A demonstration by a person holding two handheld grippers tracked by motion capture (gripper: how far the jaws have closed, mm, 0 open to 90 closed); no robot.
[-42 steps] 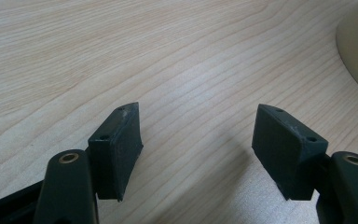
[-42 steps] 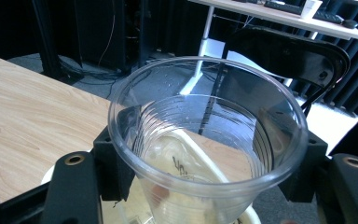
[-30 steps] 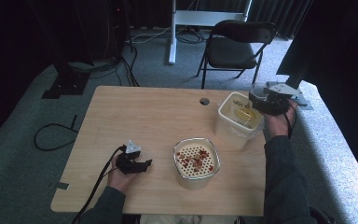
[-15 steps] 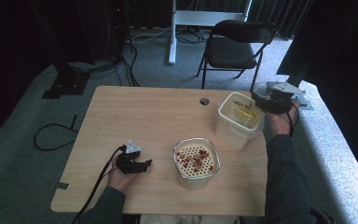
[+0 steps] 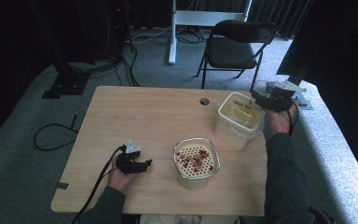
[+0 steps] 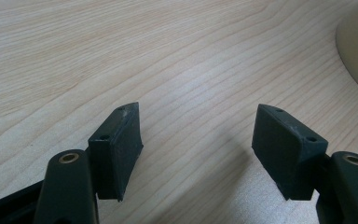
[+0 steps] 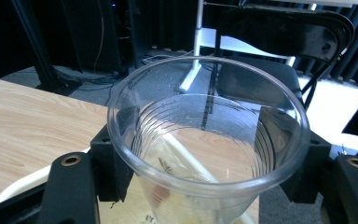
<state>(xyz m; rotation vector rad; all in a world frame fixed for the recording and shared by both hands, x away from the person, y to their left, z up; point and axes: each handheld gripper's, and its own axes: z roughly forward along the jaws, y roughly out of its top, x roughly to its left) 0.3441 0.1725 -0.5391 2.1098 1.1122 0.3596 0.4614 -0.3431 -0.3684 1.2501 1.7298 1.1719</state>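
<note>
Cup (image 7: 205, 140) clamped by its sides in R gripper (image 5: 266, 98), held over tub (image 5: 228, 130) at far right, prob so contents land inside | L gripper (image 6: 198, 149) empty, jaws apart, parked on table (image 5: 144, 116) beside sieve bowl (image 5: 196, 161)

You are sitting in a recording studio or lab space, not a home. Black curtains (image 5: 335, 28) close off the far and right sides, grey carpet (image 5: 23, 116) covers the floor, cables (image 5: 121, 60) trail from dark stands at far left, and a folding chair (image 5: 235, 46) waits beyond your plain wooden table (image 5: 144, 116).
</note>
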